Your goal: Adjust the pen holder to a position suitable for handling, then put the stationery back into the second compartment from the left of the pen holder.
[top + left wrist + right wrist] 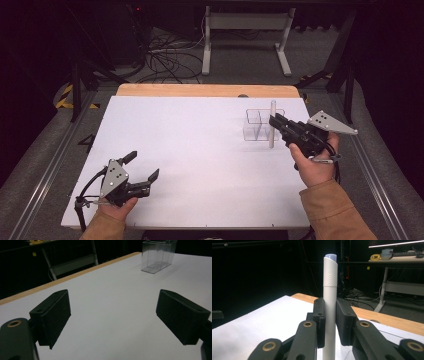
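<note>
The right gripper (pixel 274 120) clamps a slim white pen (pixel 329 307) upright, its cap marked with small chevrons, just beside the clear divided box (pixel 255 125) at the table's (pixel 200 150) far right. The left gripper (pixel 145 166) rests near left, jaws wide open.

White-topped bench (pixel 200 150) with a wooden far edge (pixel 200 90); behind it, a white desk frame (pixel 245 35) stands over tangled cables (pixel 167 60) on the floor.
</note>
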The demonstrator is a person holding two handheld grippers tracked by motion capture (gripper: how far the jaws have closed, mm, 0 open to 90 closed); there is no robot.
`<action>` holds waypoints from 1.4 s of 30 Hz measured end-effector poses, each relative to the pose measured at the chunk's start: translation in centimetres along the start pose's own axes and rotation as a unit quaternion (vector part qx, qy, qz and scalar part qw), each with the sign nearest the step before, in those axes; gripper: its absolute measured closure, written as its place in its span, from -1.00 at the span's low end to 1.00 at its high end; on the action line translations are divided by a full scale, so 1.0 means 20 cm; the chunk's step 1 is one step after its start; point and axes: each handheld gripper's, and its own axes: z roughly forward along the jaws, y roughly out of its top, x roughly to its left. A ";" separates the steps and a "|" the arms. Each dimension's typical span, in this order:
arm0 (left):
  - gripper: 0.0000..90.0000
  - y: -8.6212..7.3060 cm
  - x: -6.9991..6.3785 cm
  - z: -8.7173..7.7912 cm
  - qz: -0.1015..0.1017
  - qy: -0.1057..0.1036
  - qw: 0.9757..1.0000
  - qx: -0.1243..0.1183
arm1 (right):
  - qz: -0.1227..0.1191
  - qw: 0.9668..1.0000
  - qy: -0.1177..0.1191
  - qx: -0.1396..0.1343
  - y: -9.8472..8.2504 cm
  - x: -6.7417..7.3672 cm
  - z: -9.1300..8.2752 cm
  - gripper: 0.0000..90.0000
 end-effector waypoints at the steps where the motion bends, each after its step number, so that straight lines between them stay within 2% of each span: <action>1: -0.71 0.00 0.00 0.00 0.000 0.000 1.000 0.000 | 0.002 1.000 0.000 0.001 0.00 0.00 0.00 0.75; 15: -0.70 0.00 0.00 0.00 0.002 -0.001 1.000 0.000 | -0.001 1.000 -0.012 -0.006 0.04 -0.06 0.05 0.75; 25: -0.71 0.00 0.00 0.00 0.000 0.000 1.000 0.000 | 0.003 0.999 -0.029 -0.015 0.08 -0.13 0.15 0.75; 32: -0.71 0.00 0.01 0.00 -0.002 -0.001 1.000 0.000 | 0.004 1.000 -0.018 -0.003 0.09 -0.17 0.20 0.75; 42: -0.71 -0.01 0.01 0.01 -0.003 -0.002 1.000 0.002 | -0.013 0.999 -0.047 -0.003 0.06 -0.23 0.32 0.75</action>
